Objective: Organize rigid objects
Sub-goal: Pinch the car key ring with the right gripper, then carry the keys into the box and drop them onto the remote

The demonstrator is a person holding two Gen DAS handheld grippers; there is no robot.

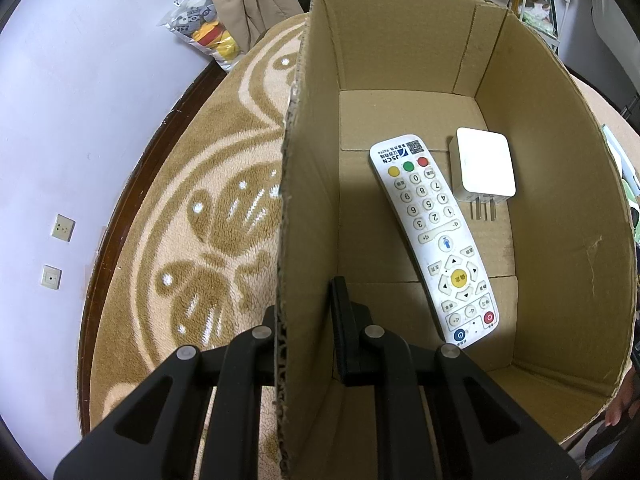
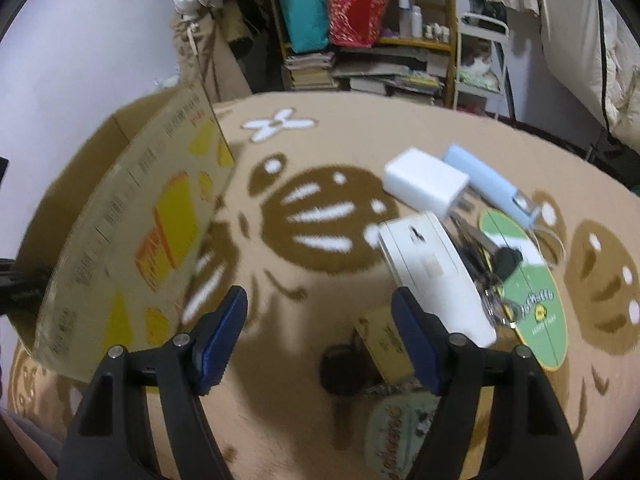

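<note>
The left gripper (image 1: pixel 306 320) is clamped on the near wall of the box (image 1: pixel 532 184), steadying it, while the right gripper (image 2: pixel 320 336) hangs with jaws apart and nothing between them, low over the rug (image 2: pixel 328 160). A remote (image 1: pixel 434 236) and a charger (image 1: pixel 484 168) already lie in the box, so the step in hand looks like the next pick. Nearest lie a white case (image 2: pixel 432 272), another charger (image 2: pixel 426 184), a blue stick (image 2: pixel 486 182), a small card (image 2: pixel 384 340): the next move likely calls for centring on one, then closing.
</note>
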